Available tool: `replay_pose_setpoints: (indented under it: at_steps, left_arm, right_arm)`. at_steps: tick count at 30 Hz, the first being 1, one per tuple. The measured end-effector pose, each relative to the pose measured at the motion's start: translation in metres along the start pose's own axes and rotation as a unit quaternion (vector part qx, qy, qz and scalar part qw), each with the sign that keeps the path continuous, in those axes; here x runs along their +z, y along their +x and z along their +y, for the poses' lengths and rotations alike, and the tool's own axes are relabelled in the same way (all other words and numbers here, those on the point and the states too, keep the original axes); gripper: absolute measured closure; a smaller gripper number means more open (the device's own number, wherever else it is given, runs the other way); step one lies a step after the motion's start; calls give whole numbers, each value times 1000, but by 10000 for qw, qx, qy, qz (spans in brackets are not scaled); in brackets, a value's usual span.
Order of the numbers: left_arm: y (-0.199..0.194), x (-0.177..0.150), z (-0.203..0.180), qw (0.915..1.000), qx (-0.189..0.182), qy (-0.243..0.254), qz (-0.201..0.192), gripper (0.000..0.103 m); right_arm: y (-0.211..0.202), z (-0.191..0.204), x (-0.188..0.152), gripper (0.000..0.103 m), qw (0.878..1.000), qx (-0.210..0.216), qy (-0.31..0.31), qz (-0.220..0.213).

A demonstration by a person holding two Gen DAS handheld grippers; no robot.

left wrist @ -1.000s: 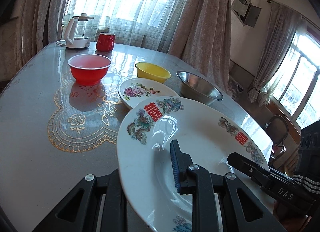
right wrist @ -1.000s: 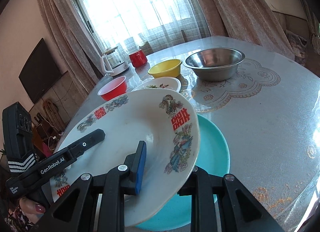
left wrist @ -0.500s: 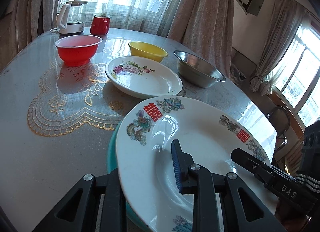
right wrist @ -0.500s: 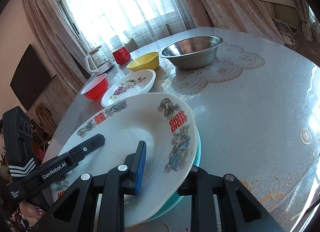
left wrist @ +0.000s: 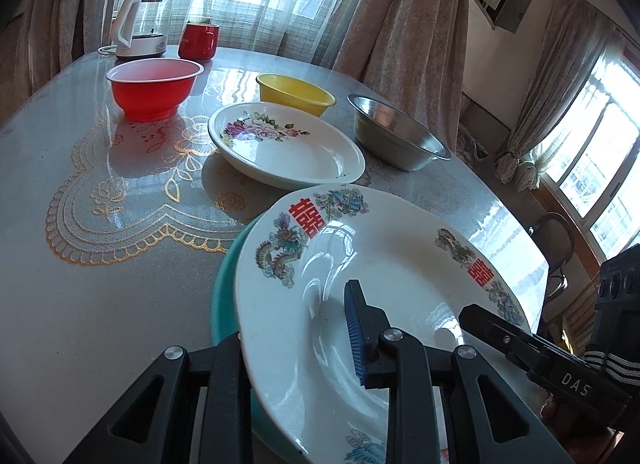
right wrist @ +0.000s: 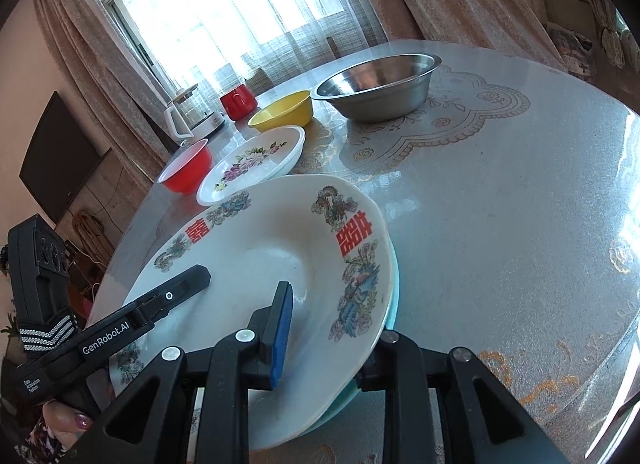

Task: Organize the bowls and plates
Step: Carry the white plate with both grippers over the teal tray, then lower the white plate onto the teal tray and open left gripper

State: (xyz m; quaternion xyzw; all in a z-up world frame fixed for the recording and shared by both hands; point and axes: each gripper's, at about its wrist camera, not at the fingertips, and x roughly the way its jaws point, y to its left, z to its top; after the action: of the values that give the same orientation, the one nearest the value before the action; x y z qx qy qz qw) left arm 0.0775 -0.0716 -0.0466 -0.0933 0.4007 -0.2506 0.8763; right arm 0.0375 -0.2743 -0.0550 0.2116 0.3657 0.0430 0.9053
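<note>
Both tools straddle the rim of the dragon-pattern plate: the left tool (left wrist: pixel 296 348) from one side, the right tool (right wrist: pixel 332 328) from the opposite side. Each has a blue-padded finger (left wrist: pixel 354 328) over the plate's inner face and its other finger under the rim, hidden by the plate (left wrist: pixel 372 284). The right tool's jaws are opening with the rim between them; whether either tool's pads press on the china cannot be made out, since the lower fingers are out of sight. Under the plate lies a teal plate (left wrist: pixel 226 284), showing only as a crescent — most of it is covered. Ahead of the tools on the surface (left wrist: pixel 120 264) sit a floral plate (left wrist: pixel 288 143), a red bowl (left wrist: pixel 154 91), a yellow bowl (left wrist: pixel 294 93) partly behind the floral plate, and a steel bowl (left wrist: pixel 396 135). Farther off stand a red mug (left wrist: pixel 198 41) and a kettle (left wrist: pixel 142 27), washed out by the window glare. A hand (right wrist: pixel 66 422) on the left tool's grip is cut off at the frame edge.
</note>
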Motion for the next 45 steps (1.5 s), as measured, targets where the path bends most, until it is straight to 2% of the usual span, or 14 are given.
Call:
replay_pose_setpoints:
  at_steps: [5, 12, 18, 29, 35, 40, 45]
  left_arm:
    - [-2, 1, 4, 10000, 34, 21, 59, 77]
    - [-10, -2, 10, 9998, 139, 113, 54, 77]
    - [-18, -7, 19, 9999, 116, 95, -14, 79]
    - [-15, -7, 10, 9992, 339, 223, -38, 76]
    - [-17, -9, 9, 9989, 370, 287, -47, 75]
    - [-19, -12, 6, 9983, 422, 412, -37, 74]
    - [-21, -14, 5, 9980, 454, 444, 12, 74]
  right_arm:
    - [-11, -8, -3, 74, 9996, 192, 177, 110]
    - [-20, 3, -8, 80, 9990, -155, -408, 36]
    - [-15, 4, -10, 81, 9991, -135, -402, 79]
    - [-16, 5, -11, 81, 9991, -203, -361, 18]
    - [-18, 7, -13, 78, 9989, -287, -373, 37]
    - [-21, 3, -13, 77, 9998, -177, -78, 45]
    - [-22, 6, -13, 73, 9998, -190, -85, 61]
